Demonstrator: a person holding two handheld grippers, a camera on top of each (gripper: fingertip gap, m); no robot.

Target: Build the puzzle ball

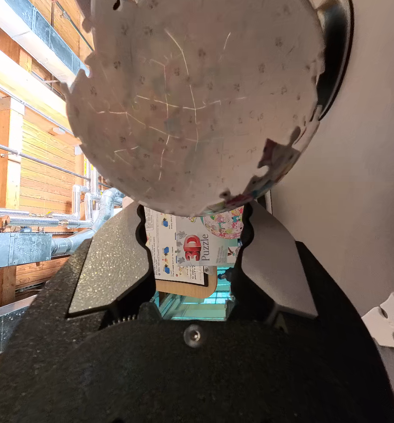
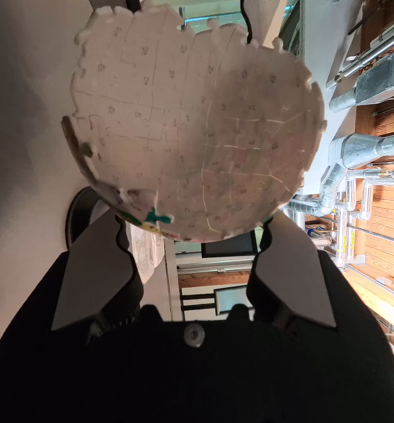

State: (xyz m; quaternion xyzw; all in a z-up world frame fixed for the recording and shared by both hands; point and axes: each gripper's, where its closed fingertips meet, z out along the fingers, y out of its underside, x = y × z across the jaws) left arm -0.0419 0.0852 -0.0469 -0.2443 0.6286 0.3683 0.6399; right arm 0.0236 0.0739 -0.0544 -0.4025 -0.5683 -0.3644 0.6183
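We are looking past our left claw point(image 1: 192, 231), its jaws standing apart, at the half-built ball point(image 1: 191, 103) filling the upper frame, its pale inner side facing us. The ball's lower rim is sitting just beyond the fingertips. A loose white piece point(image 1: 389, 322) is lying on the grey worktop point(image 1: 363, 183) at right. A printed sheet point(image 1: 191, 247) is showing between the fingers.

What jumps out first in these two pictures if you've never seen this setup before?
A big half-built puzzle ball fills the top of both views, its pale inside facing the camera and its edge jagged. Below it in each view, two dark fingers spread apart, their tips at the shell's lower edge. A loose white puzzle piece lies at the left view's right edge.
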